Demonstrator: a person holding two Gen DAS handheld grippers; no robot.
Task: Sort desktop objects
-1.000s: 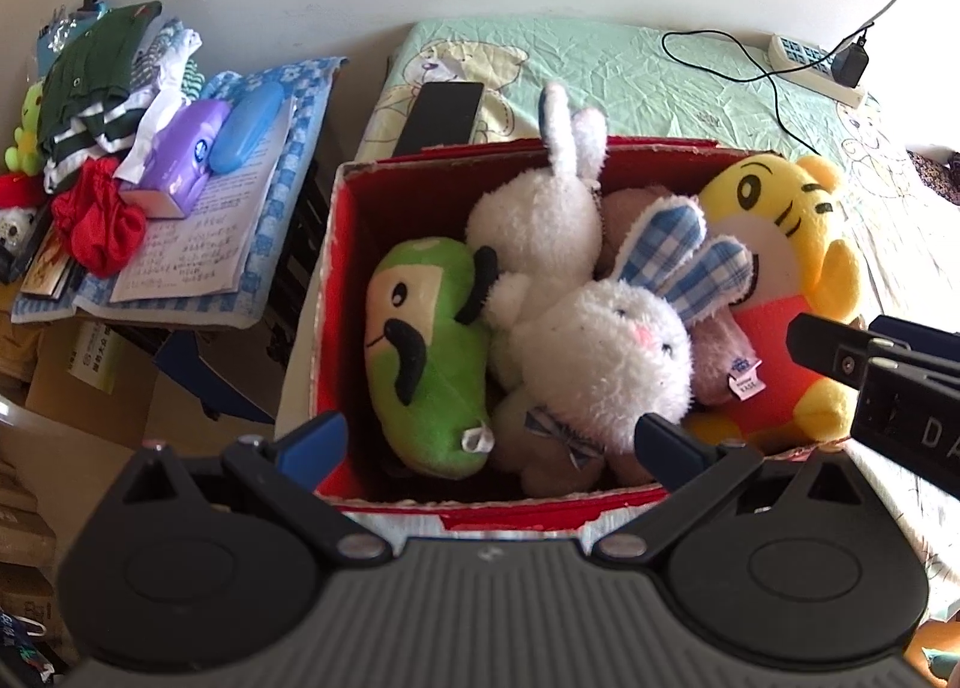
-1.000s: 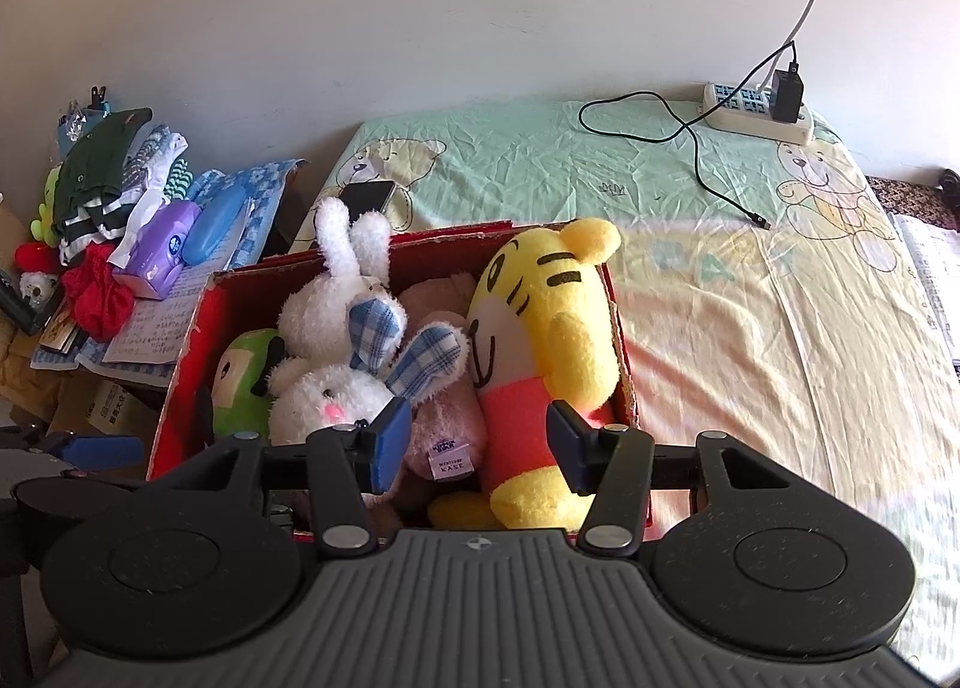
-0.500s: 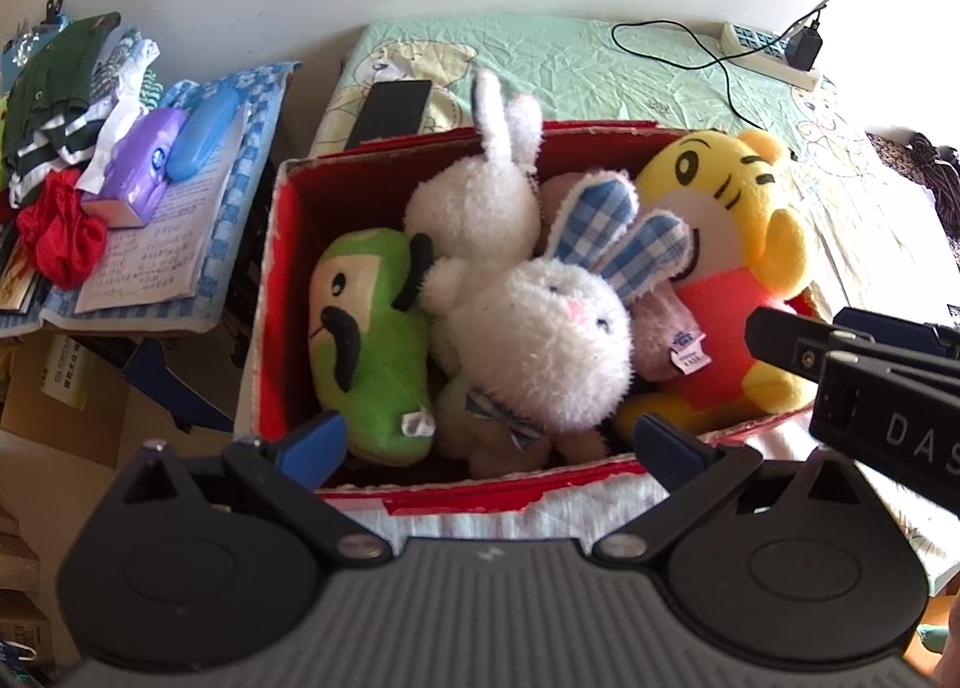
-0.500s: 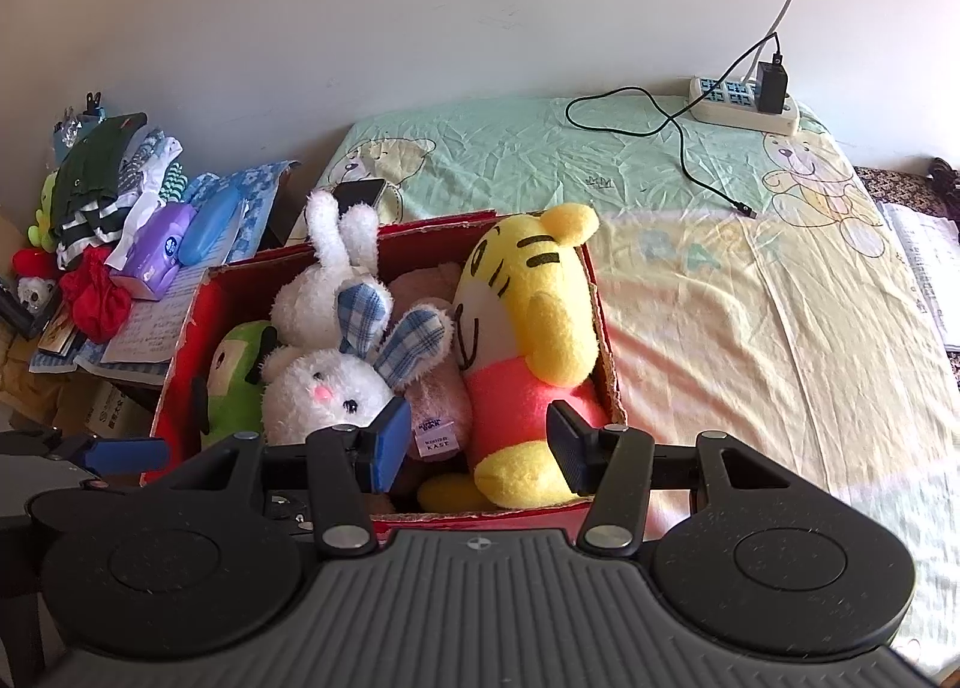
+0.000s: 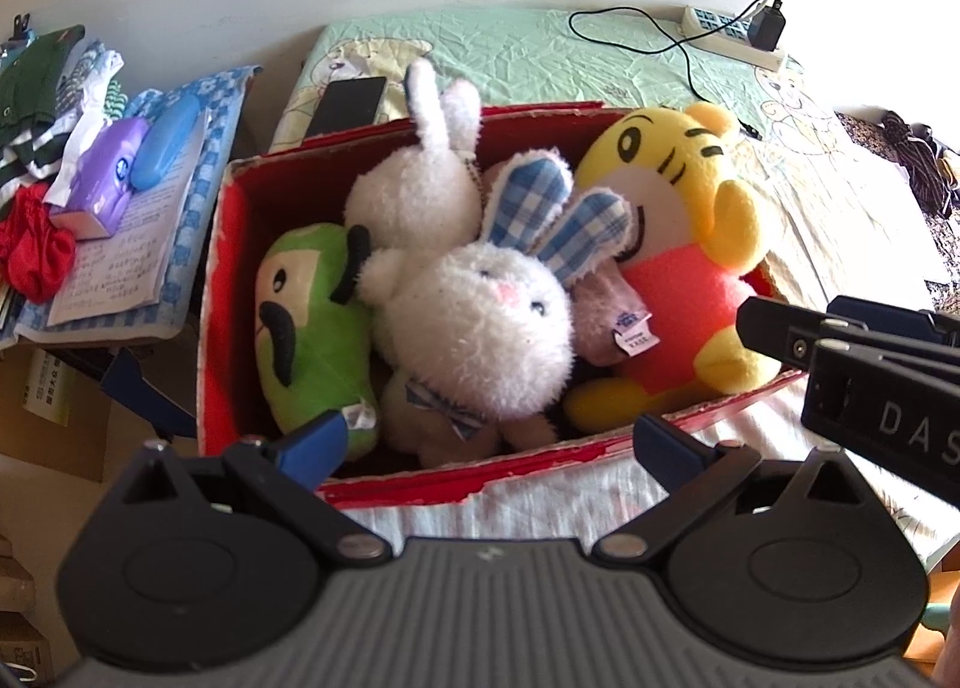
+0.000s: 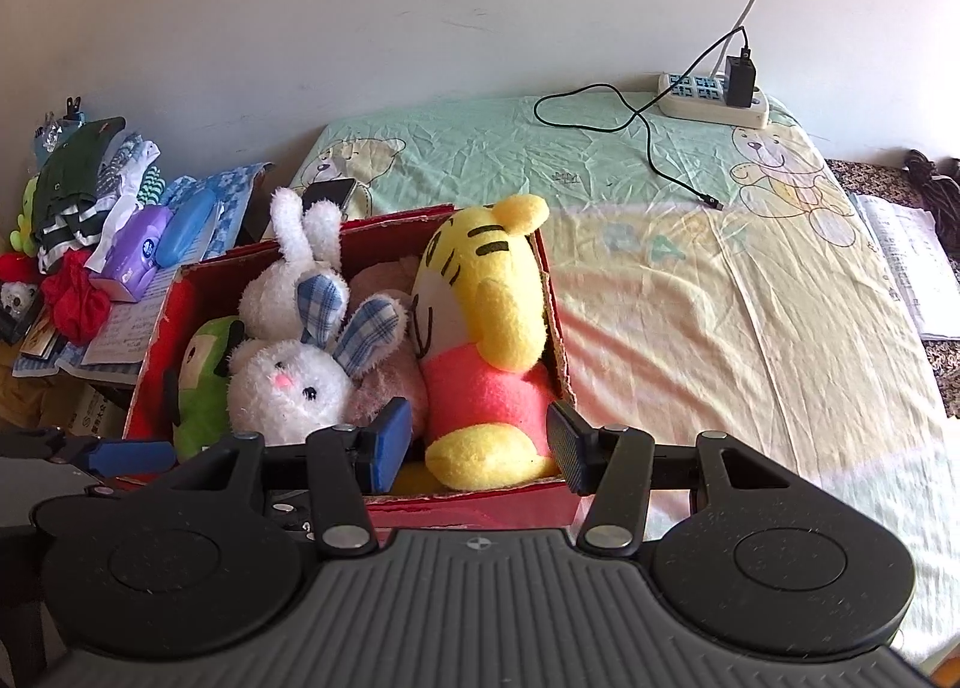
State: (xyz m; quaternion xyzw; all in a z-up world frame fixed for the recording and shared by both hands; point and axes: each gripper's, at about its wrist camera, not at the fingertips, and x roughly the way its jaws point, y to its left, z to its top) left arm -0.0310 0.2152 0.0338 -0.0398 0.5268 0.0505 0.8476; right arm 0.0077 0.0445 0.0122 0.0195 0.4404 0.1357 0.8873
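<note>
- Plainly, the red cardboard box (image 5: 216, 292) sits on the bed (image 6: 720, 298) and is packed full of plush toys: a yellow tiger (image 5: 672, 244) at its right end, a white rabbit with blue checked ears (image 5: 486, 322) in the middle, a second white rabbit (image 5: 420, 190) behind it, a green plush (image 5: 306, 322) at the left end, and a pinkish toy (image 5: 600, 304) mostly hidden between rabbit and tiger.
- The left gripper (image 5: 489, 439) hangs just above the box's near wall, jaws spread wide, holding nothing.
- The right gripper (image 6: 477, 442) hovers over the tiger's feet with its jaws apart on either side of them, not clamped on anything.
- By my reading, the toy part of the sort looks finished, since no plush lies loose on the bed.
- What may be left: a black phone (image 5: 348, 105) lies just behind the box, and a power strip (image 6: 714, 102) with its cable lies at the bed's far end.
- Off to the left, a cluttered side surface carries a purple tissue pack (image 5: 99, 178), a blue case (image 5: 165, 141), an open notebook (image 5: 120, 262), a red cloth (image 5: 36, 250) and folded clothes (image 6: 78, 190); whether these belong to the task I cannot tell.
</note>
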